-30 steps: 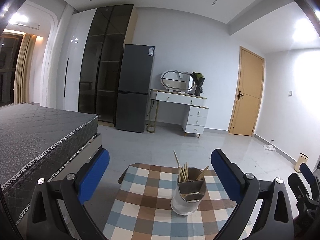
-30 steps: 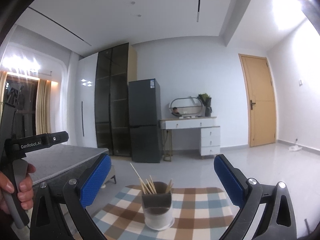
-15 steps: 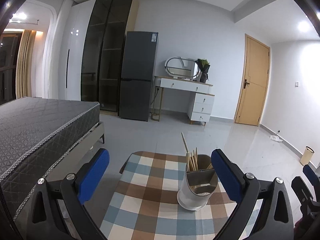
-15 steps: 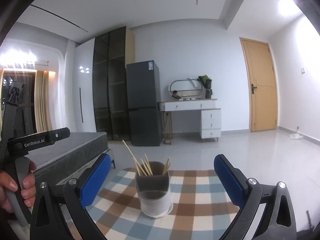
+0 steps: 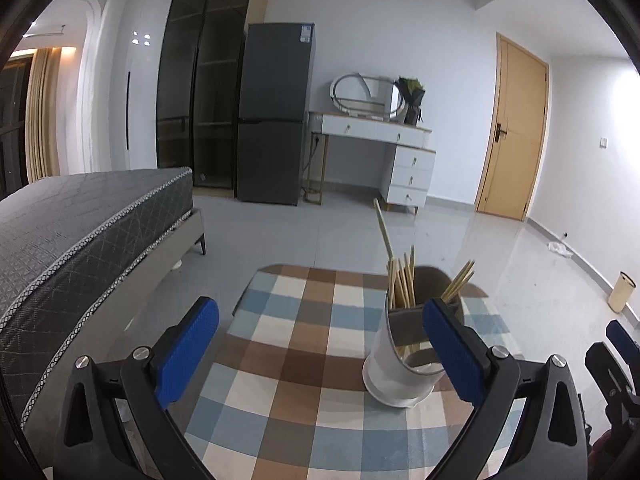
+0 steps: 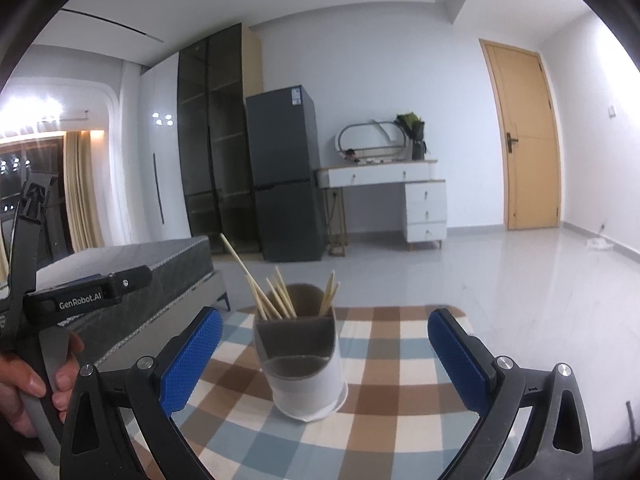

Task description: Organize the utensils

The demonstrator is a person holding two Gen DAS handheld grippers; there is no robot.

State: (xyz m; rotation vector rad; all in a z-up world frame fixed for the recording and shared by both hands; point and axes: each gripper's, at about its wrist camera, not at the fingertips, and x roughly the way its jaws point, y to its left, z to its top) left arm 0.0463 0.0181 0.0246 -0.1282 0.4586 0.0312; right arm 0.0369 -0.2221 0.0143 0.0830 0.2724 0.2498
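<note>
Both my grippers are spread wide, gripping nothing: left gripper (image 5: 320,344), right gripper (image 6: 325,354). The holder (image 6: 302,364) stands upright on the checked cloth (image 6: 400,364), between my right fingers and not touching them. Chopsticks (image 6: 276,298) stand in it, long axis near vertical, tips up; the longest one (image 6: 242,274) leans up and left.

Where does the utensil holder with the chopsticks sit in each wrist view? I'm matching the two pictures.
Left wrist view: the utensil holder stands lower right of centre on the checked tablecloth, partly behind the gripper's right finger.
Right wrist view: the utensil holder stands at lower centre, between the open jaws.
Shared landmark: the dark fridge against the back wall.
</note>
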